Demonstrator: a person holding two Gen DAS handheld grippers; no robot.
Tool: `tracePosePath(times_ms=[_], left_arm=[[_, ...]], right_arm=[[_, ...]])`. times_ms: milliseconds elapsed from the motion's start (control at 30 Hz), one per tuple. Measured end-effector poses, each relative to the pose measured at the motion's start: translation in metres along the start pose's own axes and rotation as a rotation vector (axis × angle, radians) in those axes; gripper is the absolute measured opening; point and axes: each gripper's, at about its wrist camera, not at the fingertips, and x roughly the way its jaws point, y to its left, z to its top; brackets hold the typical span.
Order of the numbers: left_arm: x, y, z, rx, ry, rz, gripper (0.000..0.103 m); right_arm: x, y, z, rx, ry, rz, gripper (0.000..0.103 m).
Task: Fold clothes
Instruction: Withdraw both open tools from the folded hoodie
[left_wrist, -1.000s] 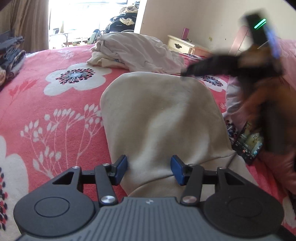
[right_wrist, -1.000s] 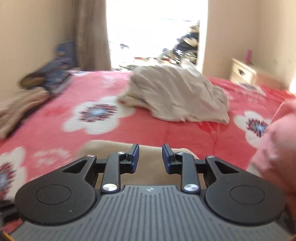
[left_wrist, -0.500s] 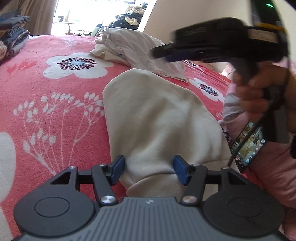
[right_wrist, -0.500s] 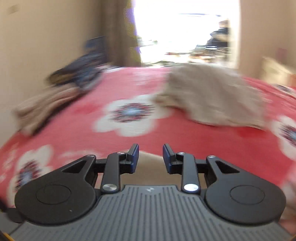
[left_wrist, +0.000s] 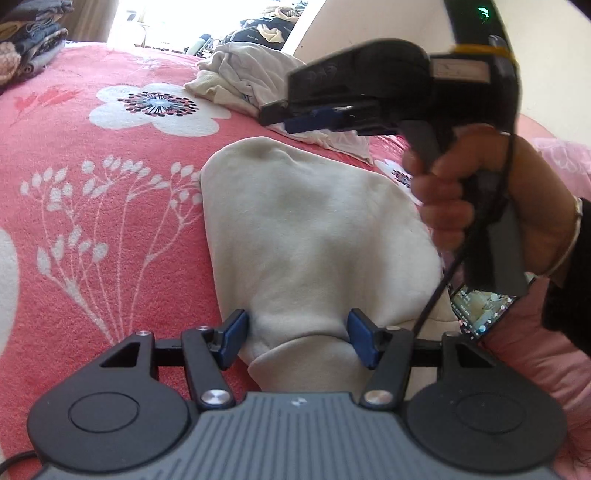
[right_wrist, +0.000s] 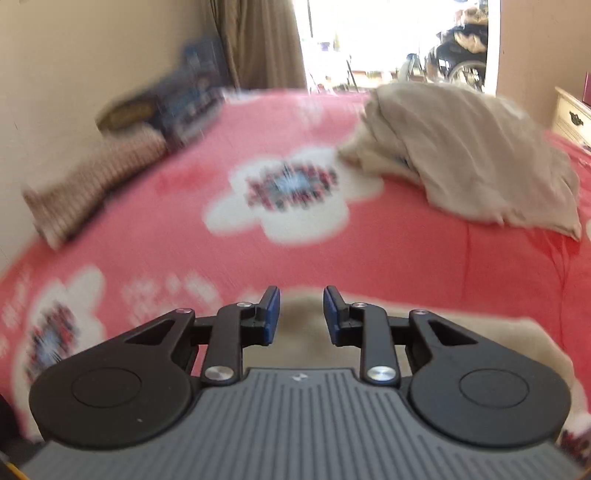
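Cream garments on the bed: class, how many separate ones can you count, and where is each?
2. A folded cream garment lies near, in front of the left tongs; a crumpled pale heap lies farther back, possibly more than one piece.

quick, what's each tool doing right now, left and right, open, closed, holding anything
Left tool: open, straddling the cream garment, not gripping it.
Right tool: partly open, holding nothing, above the garment.
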Motion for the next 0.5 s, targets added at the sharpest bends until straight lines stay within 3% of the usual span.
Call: tracePosePath(times_ms=[33, 100, 167, 267, 400, 500], left_arm=[[0.000, 0.000, 0.000, 0.002, 0.001, 0.002, 0.060], [-0.001, 0.001, 0.002, -0.009, 0.005, 0.005, 0.060], [-0.001, 0.005, 0.005, -0.033, 0.016, -0.010, 0.061], [-0.002, 0.003, 0.004, -0.033, 0.019, -0.008, 0.061], [0.000, 0.004, 0.005, -0.028, 0.026, -0.016, 0.061], [0.000, 0.004, 0.006, -0.027, 0.035, -0.015, 0.061]], right_arm=[[0.005, 0.002, 0.002, 0.004, 0.003, 0.004, 0.025], [0.043, 0.005, -0.013, -0.031, 0.094, -0.062, 0.024], [0.054, -0.005, -0.026, 0.015, 0.068, -0.052, 0.025], [0.027, -0.020, -0.014, 0.138, 0.058, -0.027, 0.026], [-0.049, -0.039, -0.009, 0.151, -0.041, -0.156, 0.026], [-0.063, -0.077, -0.020, 0.222, 0.011, -0.289, 0.026]])
